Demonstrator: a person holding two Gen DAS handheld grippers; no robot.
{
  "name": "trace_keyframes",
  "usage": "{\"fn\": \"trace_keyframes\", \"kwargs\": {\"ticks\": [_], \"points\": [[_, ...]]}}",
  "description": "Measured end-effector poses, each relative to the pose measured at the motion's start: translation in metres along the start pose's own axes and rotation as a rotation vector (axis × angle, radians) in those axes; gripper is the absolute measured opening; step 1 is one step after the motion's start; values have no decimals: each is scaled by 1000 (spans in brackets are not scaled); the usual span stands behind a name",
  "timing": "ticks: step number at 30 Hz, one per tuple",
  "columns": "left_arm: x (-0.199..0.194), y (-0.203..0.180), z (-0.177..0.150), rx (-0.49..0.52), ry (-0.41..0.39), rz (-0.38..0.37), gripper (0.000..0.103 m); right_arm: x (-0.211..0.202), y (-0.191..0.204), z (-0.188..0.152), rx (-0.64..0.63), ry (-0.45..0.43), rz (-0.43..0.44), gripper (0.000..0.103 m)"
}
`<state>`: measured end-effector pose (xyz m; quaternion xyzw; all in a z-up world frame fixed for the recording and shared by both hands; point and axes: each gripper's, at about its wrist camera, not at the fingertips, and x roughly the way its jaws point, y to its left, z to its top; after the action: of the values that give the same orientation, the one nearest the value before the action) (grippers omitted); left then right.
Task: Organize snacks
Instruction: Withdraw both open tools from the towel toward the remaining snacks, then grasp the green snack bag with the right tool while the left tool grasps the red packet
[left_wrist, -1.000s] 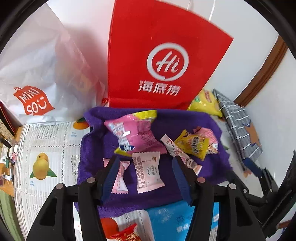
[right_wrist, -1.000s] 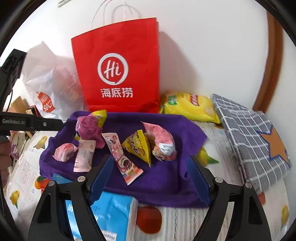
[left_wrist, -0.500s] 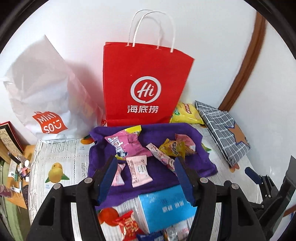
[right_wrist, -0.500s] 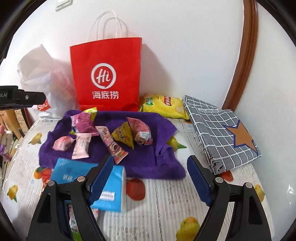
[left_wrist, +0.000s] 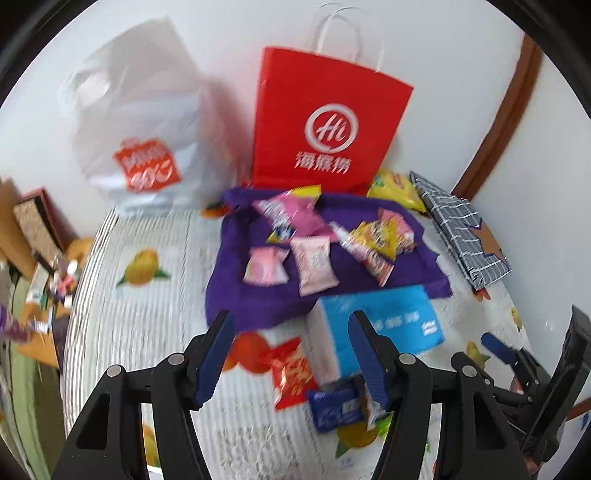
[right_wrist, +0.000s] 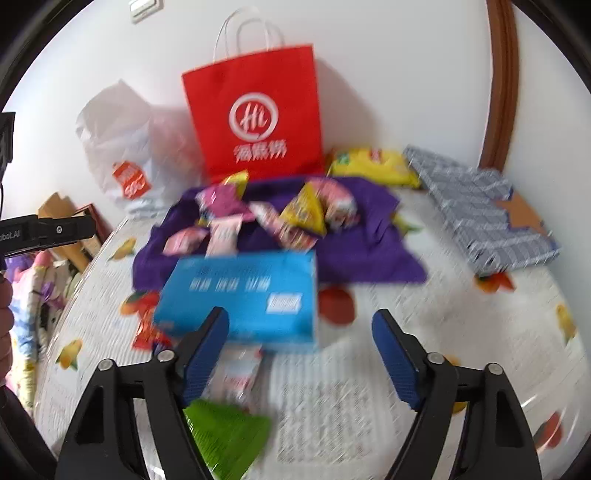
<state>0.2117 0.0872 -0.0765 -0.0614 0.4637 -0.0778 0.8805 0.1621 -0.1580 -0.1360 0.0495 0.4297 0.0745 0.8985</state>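
1. The desk (right_wrist: 369, 387), under a white fruit-print cover, carries everything.
2. A red bag (left_wrist: 325, 125) stands upright against the wall at the back, with white handles; its inside cannot be seen.
3. A white bag (left_wrist: 144, 133) with an orange label slumps just left of the red bag; it is blurred and its contents are hidden.
4. A purple cloth (left_wrist: 236, 295) lies in front of the red bag and holds a pile of snacks: a big pink pack (left_wrist: 291, 214), two pale pink packs (left_wrist: 314, 266) side by side, a long striped stick (left_wrist: 365, 254), and a yellow pack (left_wrist: 376, 236) leaning on a pink one.
5. A grey checked cloth (right_wrist: 480, 206) lies folded at the right, apart from the purple cloth.
6. A blue box (right_wrist: 243, 295) rests on the near edge of the purple cloth.
7. A yellow chip pack (right_wrist: 373, 166) lies at the wall between the red bag and the checked cloth.
8. Loose snacks sit on the bare cover nearer the camera: a red pack (left_wrist: 291, 373), a dark blue pack (left_wrist: 336, 406), a green pack (right_wrist: 229, 435) and what may be a white-pink pack (right_wrist: 240, 373).
9. The left tool (left_wrist: 291, 354) hovers over the red pack, its jaws about half apart with nothing gripped.
10. The right tool (right_wrist: 303, 354) hovers over the near cover, its wide jaws closing on nothing.
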Motion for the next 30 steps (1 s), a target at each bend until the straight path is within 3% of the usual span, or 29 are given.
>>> {"fn": "trace_keyframes", "kwargs": {"ticks": [3,8,15,20,30], "points": [[1,7,-14,-12,16,2,62,6,12,-19,-18,50,69,70],[-1,15,-31,-33,26,4,62,3,36,-39,-101,58,144,70],[3,23,-47,-70,49,6,62,22,61,-63,-236,108,98,69],[14,22,-57,-69,75,33,62,18,63,-74,-288,76,84,47],[61,7,-62,-72,144,82,62,-15,23,-58,-234,-14,135,22]]}}
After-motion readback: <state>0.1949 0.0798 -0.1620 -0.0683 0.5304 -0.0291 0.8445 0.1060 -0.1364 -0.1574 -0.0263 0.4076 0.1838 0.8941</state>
